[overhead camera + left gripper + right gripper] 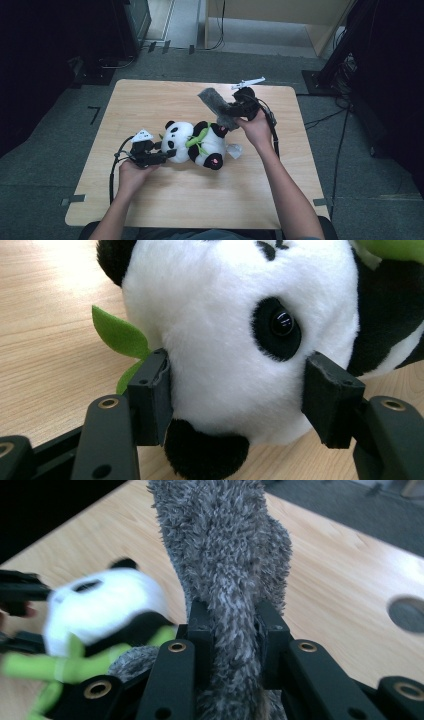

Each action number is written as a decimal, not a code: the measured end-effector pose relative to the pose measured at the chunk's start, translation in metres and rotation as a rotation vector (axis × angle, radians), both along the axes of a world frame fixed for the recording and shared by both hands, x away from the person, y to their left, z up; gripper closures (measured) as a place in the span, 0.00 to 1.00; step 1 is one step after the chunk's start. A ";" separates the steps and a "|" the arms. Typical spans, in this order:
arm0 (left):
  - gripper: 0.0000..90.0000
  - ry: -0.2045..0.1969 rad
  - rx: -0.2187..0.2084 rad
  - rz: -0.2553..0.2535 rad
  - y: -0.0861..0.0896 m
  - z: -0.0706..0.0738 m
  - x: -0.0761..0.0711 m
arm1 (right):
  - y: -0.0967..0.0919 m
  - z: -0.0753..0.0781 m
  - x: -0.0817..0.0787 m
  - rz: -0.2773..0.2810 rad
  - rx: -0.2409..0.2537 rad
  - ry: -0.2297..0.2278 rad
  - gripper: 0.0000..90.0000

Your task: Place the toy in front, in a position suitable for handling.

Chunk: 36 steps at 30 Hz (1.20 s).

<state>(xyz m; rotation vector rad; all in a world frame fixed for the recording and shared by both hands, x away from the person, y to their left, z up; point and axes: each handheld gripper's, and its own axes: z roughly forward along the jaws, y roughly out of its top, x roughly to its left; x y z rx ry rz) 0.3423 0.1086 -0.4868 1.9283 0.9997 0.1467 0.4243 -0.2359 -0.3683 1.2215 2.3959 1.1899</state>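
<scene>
A black and white panda plush (195, 142) with green leaves lies on its side in the middle of the wooden table (150, 95). My left gripper (169, 150) is shut on the panda's head (235, 330), one pad pressing into the white fur on each side. My right gripper (231, 111) hovers just beyond the panda's legs, shut on a grey fuzzy cloth (215, 102). In the right gripper view the grey cloth (220, 545) is pinched between the jaws of that gripper (232, 630) and stands up past them, with the blurred panda (105, 605) at lower left.
A small white tag (234, 150) lies by the panda's feet. A round hole (407, 614) is cut in the tabletop near the right gripper. Dark stands and cables (340, 75) surround the table on the grey floor.
</scene>
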 end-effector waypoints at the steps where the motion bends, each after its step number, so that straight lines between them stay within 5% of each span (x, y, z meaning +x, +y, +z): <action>1: 0.40 0.000 0.000 0.000 0.000 0.000 0.000 | 0.000 0.000 0.000 0.000 0.000 0.000 0.83; 12: 0.40 -0.003 0.000 0.001 0.000 0.000 0.000 | 0.063 0.020 0.004 0.106 0.009 -0.034 0.83; 26: 0.40 0.003 -0.002 0.000 0.000 0.000 0.000 | 0.140 -0.017 0.007 0.243 -0.043 0.044 0.82; 31: 0.40 0.006 0.002 0.000 0.000 0.000 0.001 | 0.147 -0.030 0.005 0.270 -0.066 0.069 0.82; 36: 0.41 0.014 0.010 0.009 -0.002 0.002 0.001 | 0.134 -0.037 0.005 0.262 -0.048 0.078 0.81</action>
